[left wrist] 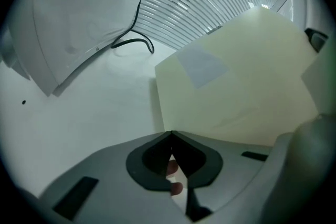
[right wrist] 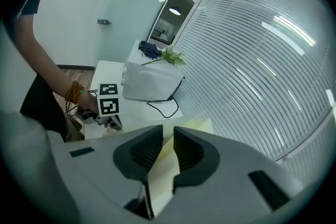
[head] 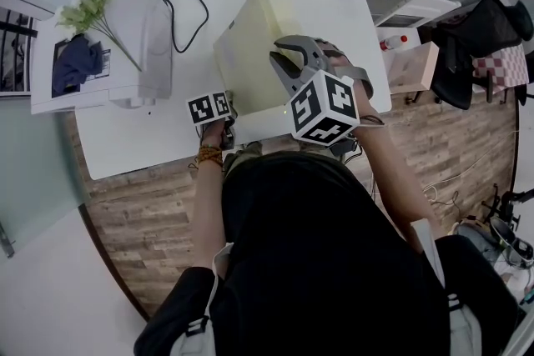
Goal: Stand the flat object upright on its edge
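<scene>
The step in hand looks like the tipping-up itself. The pale yellow panel [head: 250, 54] is on the white table [head: 142, 142], just right of the white machine [head: 133, 21]; it seems lifted off flat, one corner rising against the blinds in the left gripper view, though I cannot tell how near to vertical it is.

The right gripper [head: 282, 62] has its jaws a narrow way apart and clamped on the panel's edge, on the side away from the machine; in the right gripper view the panel [right wrist: 160, 176] runs edge-on between them. The left gripper [left wrist: 171, 134] is fully closed and holds nothing; it sits at the panel's near corner on the machine's side, touching it or just short of it, apparently as a stop.

The next move, as I judge it, calls for the right gripper to roll the panel further up while the lower edge keeps to the table and the closed left gripper blocks any slide; then a gentle release, since a thin edge gives little footing.
</scene>
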Demonstrator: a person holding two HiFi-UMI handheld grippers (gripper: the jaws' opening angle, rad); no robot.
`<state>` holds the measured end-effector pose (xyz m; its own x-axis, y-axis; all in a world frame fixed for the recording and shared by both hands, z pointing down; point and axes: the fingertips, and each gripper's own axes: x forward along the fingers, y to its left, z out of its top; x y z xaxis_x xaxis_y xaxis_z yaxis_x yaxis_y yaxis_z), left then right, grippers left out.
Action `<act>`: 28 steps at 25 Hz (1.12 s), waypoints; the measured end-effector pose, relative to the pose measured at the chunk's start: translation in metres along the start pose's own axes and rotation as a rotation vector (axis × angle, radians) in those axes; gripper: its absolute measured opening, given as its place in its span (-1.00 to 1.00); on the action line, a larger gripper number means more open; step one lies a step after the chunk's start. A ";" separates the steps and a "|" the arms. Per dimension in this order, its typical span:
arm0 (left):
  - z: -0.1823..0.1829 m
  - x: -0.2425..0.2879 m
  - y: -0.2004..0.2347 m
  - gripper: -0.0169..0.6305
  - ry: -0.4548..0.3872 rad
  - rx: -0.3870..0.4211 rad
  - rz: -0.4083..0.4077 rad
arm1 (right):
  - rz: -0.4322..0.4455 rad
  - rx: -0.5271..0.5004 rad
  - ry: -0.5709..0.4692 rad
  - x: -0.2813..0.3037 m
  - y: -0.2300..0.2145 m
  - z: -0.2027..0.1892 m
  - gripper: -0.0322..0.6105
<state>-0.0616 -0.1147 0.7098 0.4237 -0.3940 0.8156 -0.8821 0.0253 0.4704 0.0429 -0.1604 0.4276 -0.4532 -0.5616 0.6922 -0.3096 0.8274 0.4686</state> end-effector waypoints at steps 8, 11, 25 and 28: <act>-0.006 0.013 -0.008 -0.93 0.037 0.005 -0.026 | -0.027 -0.151 -0.013 0.002 0.009 0.019 -0.77; -0.009 0.017 -0.009 -0.93 0.040 -0.025 -0.040 | -0.033 -0.198 -0.020 0.002 0.013 0.025 -0.77; -0.014 0.019 -0.007 -0.93 0.031 -0.069 -0.049 | -0.005 -0.294 -0.132 0.002 0.054 0.061 -0.73; -0.013 0.012 -0.001 -0.93 0.008 -0.081 -0.038 | -0.015 -0.281 -0.178 -0.002 0.059 0.065 -0.64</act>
<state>-0.0530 -0.1075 0.7238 0.4587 -0.3891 0.7989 -0.8459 0.0842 0.5267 -0.0284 -0.1106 0.4178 -0.5969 -0.5445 0.5894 -0.0854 0.7734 0.6281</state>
